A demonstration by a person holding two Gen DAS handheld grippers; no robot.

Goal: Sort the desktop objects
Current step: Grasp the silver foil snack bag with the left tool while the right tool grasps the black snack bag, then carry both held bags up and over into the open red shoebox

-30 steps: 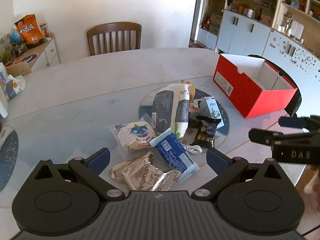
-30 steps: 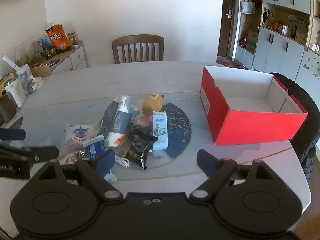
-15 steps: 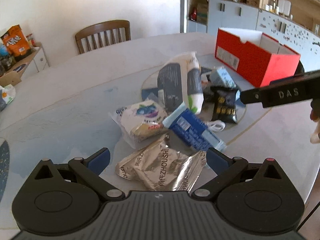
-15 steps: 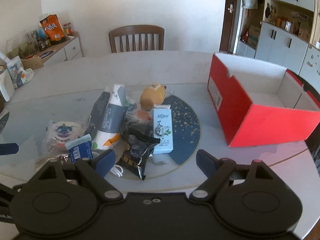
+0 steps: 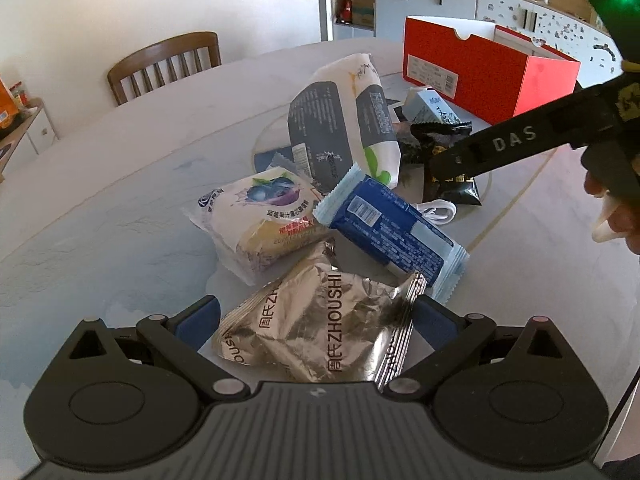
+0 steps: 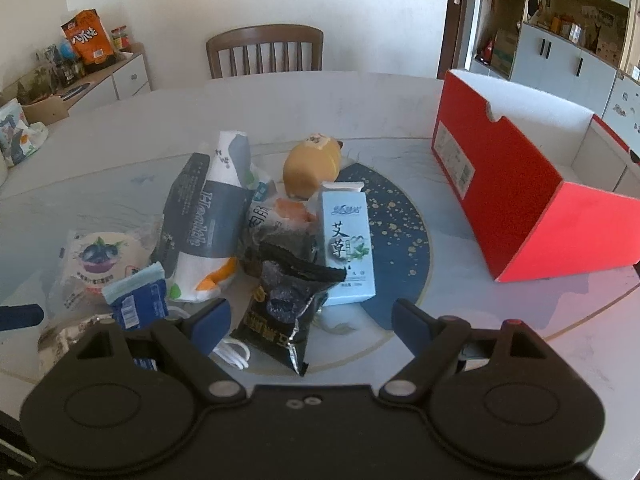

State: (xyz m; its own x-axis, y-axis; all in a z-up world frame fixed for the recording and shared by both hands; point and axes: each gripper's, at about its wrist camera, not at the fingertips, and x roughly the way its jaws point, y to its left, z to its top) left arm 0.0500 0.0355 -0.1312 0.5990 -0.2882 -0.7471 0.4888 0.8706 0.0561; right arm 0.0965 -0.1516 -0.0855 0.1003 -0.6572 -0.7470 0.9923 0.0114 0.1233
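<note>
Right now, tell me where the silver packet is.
In the left wrist view the silver packet lies on the table nearest the camera, between the open left gripper fingers, just in front of the blue packet.

The white cable (image 6: pixel 234 354) is half hidden behind the black snack bag (image 6: pixel 288 304).

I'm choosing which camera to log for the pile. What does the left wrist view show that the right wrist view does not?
Only the left wrist view shows the silver foil packet whole, lying between the open left gripper fingers, and the right gripper's arm from outside. Only the right wrist view shows the yellow plush toy, the orange bag on the sideboard, and the open right gripper over the black snack bag. Both show the red box, blueberry bun packet, blue wafer packet, large grey-and-white bag, light blue carton and chair.
</note>
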